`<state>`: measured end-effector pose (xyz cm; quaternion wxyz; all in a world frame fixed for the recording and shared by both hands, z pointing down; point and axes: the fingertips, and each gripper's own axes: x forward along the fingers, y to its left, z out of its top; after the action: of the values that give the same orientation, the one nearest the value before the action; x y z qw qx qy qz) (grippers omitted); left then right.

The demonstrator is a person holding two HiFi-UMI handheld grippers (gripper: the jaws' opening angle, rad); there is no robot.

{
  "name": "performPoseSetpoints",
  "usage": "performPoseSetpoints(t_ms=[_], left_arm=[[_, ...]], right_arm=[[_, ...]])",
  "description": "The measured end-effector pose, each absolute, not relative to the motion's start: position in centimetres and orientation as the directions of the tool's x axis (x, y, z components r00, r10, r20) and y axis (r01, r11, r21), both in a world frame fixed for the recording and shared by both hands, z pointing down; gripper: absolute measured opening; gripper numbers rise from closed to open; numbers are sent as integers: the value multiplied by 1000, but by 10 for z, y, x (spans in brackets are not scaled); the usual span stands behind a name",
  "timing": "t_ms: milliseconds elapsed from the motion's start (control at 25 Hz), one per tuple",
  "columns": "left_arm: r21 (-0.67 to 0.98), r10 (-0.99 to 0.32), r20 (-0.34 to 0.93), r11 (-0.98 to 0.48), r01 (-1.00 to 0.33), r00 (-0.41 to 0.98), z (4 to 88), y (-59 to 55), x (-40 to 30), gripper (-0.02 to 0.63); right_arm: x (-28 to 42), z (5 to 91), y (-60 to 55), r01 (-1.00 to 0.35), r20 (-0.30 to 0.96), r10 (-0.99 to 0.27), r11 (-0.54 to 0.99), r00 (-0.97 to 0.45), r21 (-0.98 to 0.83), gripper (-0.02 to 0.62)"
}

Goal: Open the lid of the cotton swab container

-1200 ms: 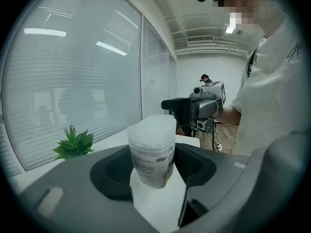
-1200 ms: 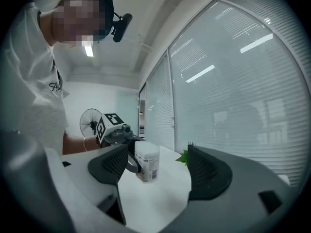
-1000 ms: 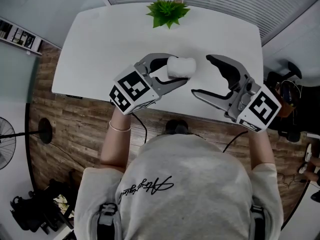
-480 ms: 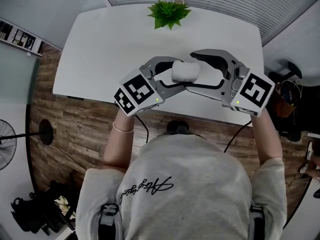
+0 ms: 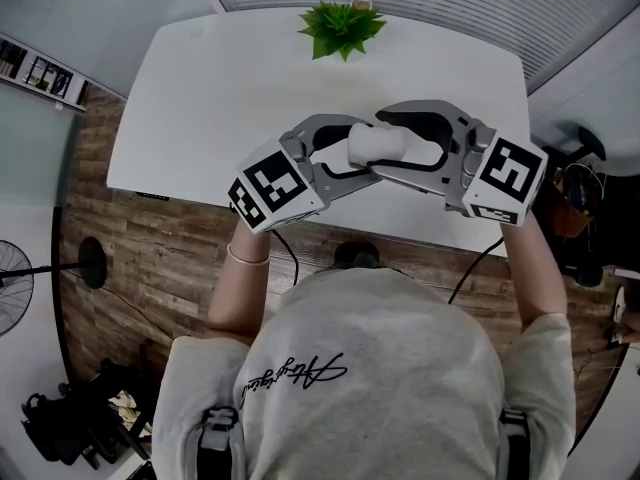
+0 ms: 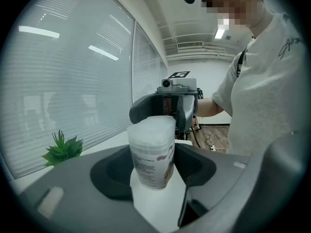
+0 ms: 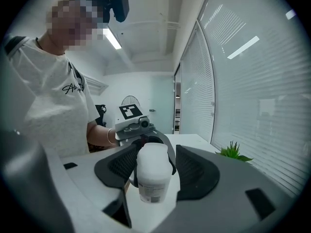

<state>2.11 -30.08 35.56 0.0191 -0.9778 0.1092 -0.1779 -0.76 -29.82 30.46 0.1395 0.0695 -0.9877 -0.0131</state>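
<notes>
The person holds both grippers over the white bench [image 5: 215, 98], toward the middle of its near edge, pointing at each other from opposite sides. Between them stands the cotton swab container [image 5: 372, 143], upright, a small pale tub with a printed label round its lower half and a frosted white lid [image 6: 151, 128] closed on top.

The left gripper [image 5: 352, 148] comes in from the left. Its fingers [image 6: 114, 171] pinch the labelled body of the container, one dark pad against each side, as the left gripper view shows. The right gripper [image 5: 392, 144] comes in from the right. Its fingers [image 7: 197, 171] are spread and stand on either side of the container's upper part, level with the lid. The right gripper view shows a clear gap on one side. On the other side the pad sits very close, and contact there cannot be judged.

Whether the container's base rests on the bench or hangs just above it is hard to tell from these angles.

A small green plant [image 5: 342, 26] stands at the middle of the far edge of the bench, well apart from the grippers.
</notes>
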Motion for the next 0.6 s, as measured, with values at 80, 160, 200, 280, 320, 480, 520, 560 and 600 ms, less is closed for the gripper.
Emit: performPoseSetpoints(t_ms=[80, 160, 200, 280, 320, 480, 520, 560, 600], left_arm=[[-70, -210, 333, -978, -198, 919, 355, -300, 21, 253], [-65, -203, 323, -979, -193, 924, 355, -300, 21, 253], [-67, -202, 320, -979, -191, 925, 355, -301, 21, 253], [-74, -201, 316, -980, -187, 927, 354, -301, 21, 253], [-77, -200, 315, -980, -185, 928, 354, -300, 21, 253], [-90, -196, 316, -980, -177, 928, 355, -301, 22, 253], [-89, -192, 313, -981, -172, 930, 356, -301, 22, 253], [-88, -187, 310, -982, -168, 932, 356, -300, 22, 252], [-89, -184, 308, -982, -164, 933, 357, -300, 22, 252]], right_arm=[[-8, 303, -297, -125, 267, -129, 992, -955, 32, 242], [-10, 303, -296, -114, 266, -115, 993, -957, 21, 220], [-10, 304, -296, -109, 268, -110, 994, -957, 18, 216], [-11, 305, -296, -101, 265, -100, 995, -959, 7, 215], [-11, 305, -296, -98, 262, -94, 995, -961, -2, 213], [-11, 307, -296, -90, 259, -78, 995, -963, -35, 210], [-11, 308, -296, -89, 260, -74, 995, -963, -44, 209], [-10, 308, -296, -87, 261, -70, 995, -963, -54, 208], [-10, 310, -297, -85, 262, -66, 994, -963, -65, 207]])
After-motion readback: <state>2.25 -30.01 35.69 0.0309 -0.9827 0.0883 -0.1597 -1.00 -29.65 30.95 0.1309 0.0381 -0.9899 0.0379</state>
